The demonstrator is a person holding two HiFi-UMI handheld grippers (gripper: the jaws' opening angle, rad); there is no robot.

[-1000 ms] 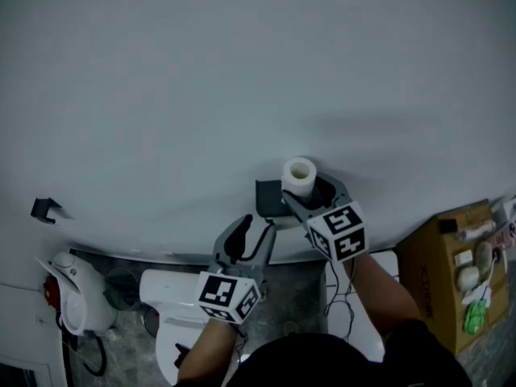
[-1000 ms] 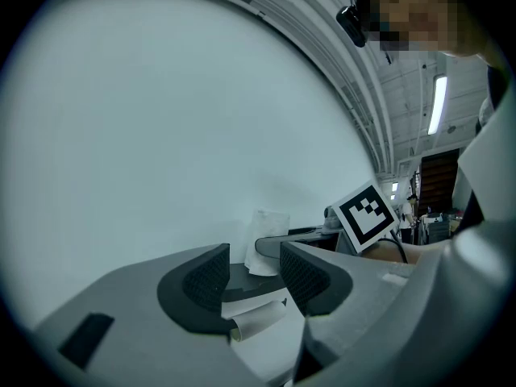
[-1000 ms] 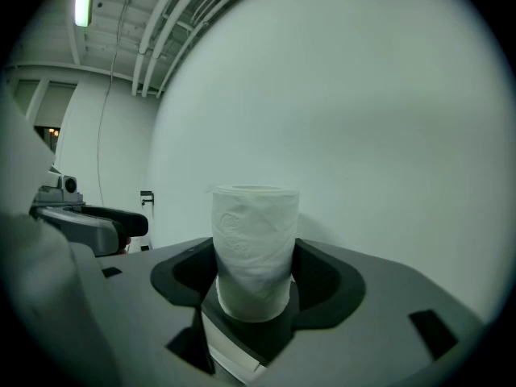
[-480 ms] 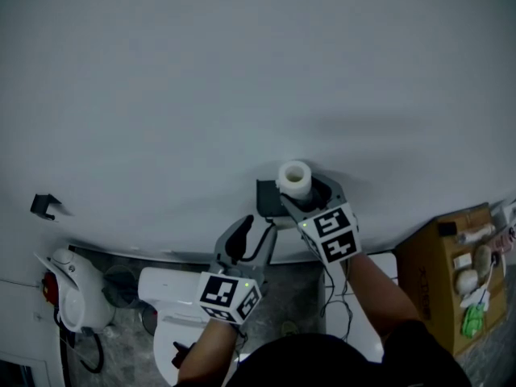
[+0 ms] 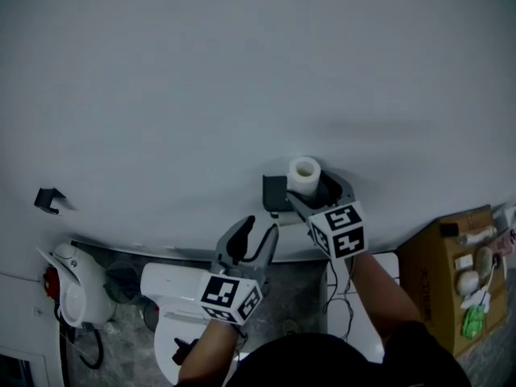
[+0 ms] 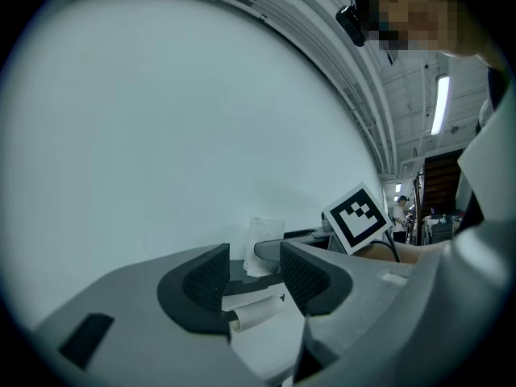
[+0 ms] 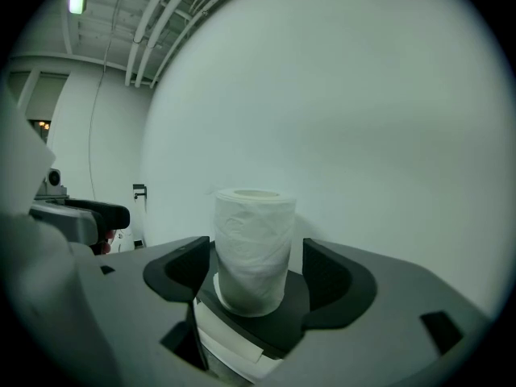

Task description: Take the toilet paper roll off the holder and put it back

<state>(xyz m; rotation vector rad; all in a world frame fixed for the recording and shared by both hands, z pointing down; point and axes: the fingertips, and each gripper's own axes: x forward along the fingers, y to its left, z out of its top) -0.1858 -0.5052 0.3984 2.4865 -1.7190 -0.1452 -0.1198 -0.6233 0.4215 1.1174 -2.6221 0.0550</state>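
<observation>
The toilet paper roll (image 7: pixel 254 244) stands upright at the dark wall holder (image 5: pixel 274 193), between the right gripper's (image 7: pixel 251 271) jaws, which have just been opening and clear it. Its seating is hidden. The left gripper (image 6: pixel 254 274) is empty, jaws apart.

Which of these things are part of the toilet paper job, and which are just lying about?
Part of the job:
- toilet paper roll, upright at the black holder
- right gripper: jaws have just been opening, roll between them, not pressed
- left gripper: jaws apart, empty

Just lying about:
- white toilet
- cardboard box
- black wall hook
</observation>
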